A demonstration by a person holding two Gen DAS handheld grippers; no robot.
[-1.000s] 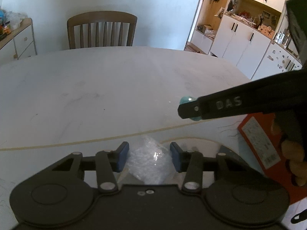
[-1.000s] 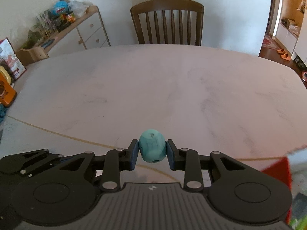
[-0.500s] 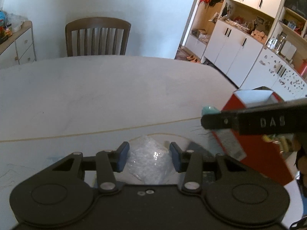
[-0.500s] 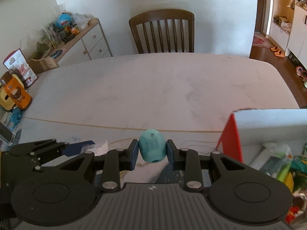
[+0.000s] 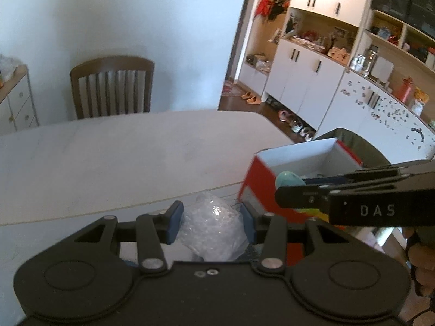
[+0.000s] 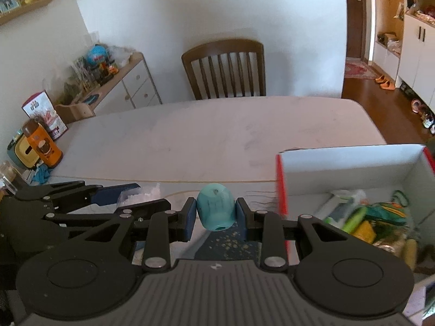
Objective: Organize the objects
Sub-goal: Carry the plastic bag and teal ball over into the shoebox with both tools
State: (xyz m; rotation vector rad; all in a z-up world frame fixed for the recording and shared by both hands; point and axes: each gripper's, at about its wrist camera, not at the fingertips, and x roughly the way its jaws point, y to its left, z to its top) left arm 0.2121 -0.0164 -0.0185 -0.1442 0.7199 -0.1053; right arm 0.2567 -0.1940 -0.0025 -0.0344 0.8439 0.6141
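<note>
My left gripper (image 5: 210,221) is shut on a crumpled clear plastic bag (image 5: 213,232), held above the white table (image 5: 122,152). My right gripper (image 6: 216,214) is shut on a small teal egg-shaped object (image 6: 215,209). In the left wrist view the right gripper (image 5: 288,187) reaches in from the right, with the teal object (image 5: 288,178) at the near edge of an open red box (image 5: 296,160). In the right wrist view that red box (image 6: 350,163) with white inner walls sits to the right and holds several packets and toys. The left gripper (image 6: 119,190) shows at the left with the bag.
A wooden chair (image 6: 224,68) stands at the table's far side. An orange bottle (image 6: 42,142) and other items sit at the table's left end, before a low sideboard (image 6: 119,84). White cabinets (image 5: 307,81) line the right wall. A hand (image 5: 420,260) grips the right tool.
Both grippers have risen and pulled back, each keeping its load. The red box has come further into both views, and the teal object is now at the box's near edge.
</note>
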